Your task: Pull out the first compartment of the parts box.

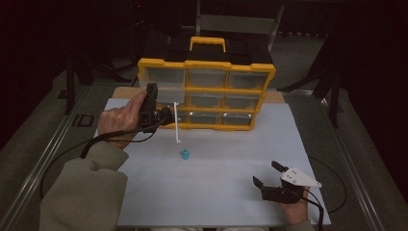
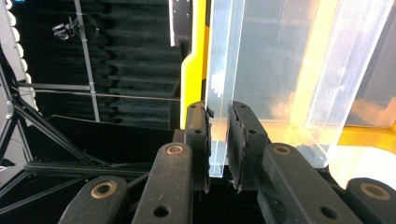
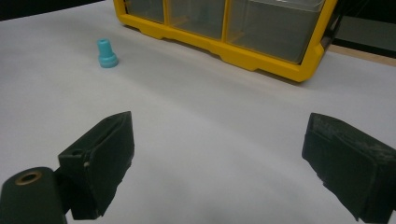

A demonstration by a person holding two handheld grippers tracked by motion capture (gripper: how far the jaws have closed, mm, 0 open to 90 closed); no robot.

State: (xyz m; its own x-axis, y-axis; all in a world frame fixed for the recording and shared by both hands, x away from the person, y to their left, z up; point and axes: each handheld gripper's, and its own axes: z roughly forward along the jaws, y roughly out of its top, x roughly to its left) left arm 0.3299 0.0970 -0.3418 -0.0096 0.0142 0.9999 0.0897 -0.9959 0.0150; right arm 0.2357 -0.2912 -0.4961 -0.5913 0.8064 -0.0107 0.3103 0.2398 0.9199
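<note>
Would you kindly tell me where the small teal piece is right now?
In the high view the teal piece stands on the white table, centre-left, in front of the yellow organizer.

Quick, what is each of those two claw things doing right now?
Left gripper: jaws closed on the front edge of a clear drawer of the yellow organizer.
Right gripper: jaws open, holding nothing, above the white table.

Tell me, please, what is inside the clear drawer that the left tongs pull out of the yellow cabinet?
The clear drawer held by the left tongs looks empty: through its walls only the yellow cabinet frame shows. The bottom near the tongs is covered, so something small could hide there.
</note>
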